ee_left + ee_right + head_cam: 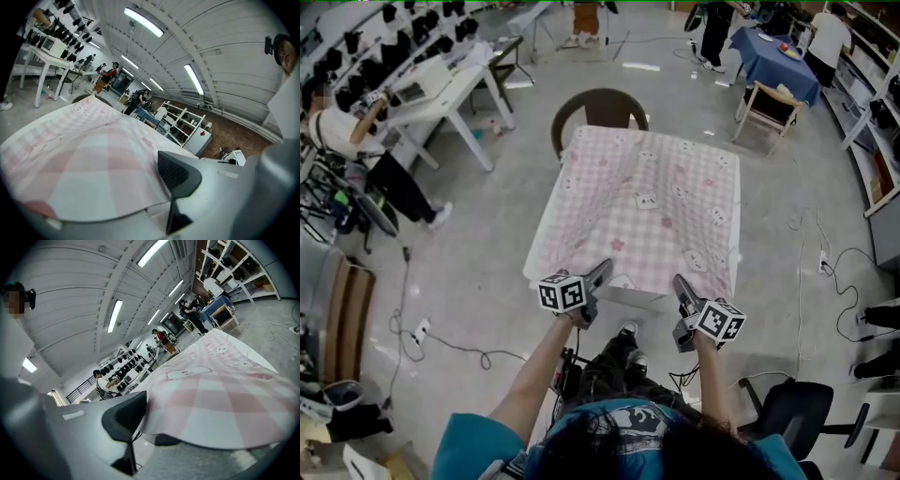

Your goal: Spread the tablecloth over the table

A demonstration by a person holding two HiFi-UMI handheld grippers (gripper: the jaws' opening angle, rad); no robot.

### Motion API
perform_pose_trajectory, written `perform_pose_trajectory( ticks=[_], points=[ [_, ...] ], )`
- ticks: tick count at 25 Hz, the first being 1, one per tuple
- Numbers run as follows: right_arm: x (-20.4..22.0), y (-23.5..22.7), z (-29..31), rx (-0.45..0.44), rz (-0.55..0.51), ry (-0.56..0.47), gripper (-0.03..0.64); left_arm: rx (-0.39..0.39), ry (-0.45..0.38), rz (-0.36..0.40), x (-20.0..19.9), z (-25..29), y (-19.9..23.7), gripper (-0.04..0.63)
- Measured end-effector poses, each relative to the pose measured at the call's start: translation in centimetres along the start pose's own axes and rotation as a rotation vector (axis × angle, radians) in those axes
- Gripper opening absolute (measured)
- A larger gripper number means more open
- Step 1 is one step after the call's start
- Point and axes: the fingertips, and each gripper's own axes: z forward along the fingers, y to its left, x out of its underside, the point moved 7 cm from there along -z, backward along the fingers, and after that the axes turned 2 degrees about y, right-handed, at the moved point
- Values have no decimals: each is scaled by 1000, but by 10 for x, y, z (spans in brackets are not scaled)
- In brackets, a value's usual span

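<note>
Pinching the tablecloth (pixel 642 202) by its near edge, left gripper (pixel 603 270) and right gripper (pixel 680 281), jaws narrow

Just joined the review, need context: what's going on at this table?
A person holds a hand-held gripper in each hand and is laying a pink-and-white checked fabric tablecloth over a white square table. The left hand-held gripper and right hand-held gripper each pinch the cloth's near edge. The cloth already covers most of the top and hangs over the sides; the near table edge shows bare between the grippers. A brown round-backed chair stands at the far side.
</note>
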Motion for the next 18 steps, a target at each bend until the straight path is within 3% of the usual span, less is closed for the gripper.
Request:
perform_pose_trajectory(
  ticks=[5, 18],
  points=[
    [38, -17, -3, 22, 99, 34, 48, -49, 35, -121, 40, -7, 17, 103],
    [92, -54, 1, 124, 211, 140, 49, -220, 104, -255, 103, 6, 45, 120]
  ],
)
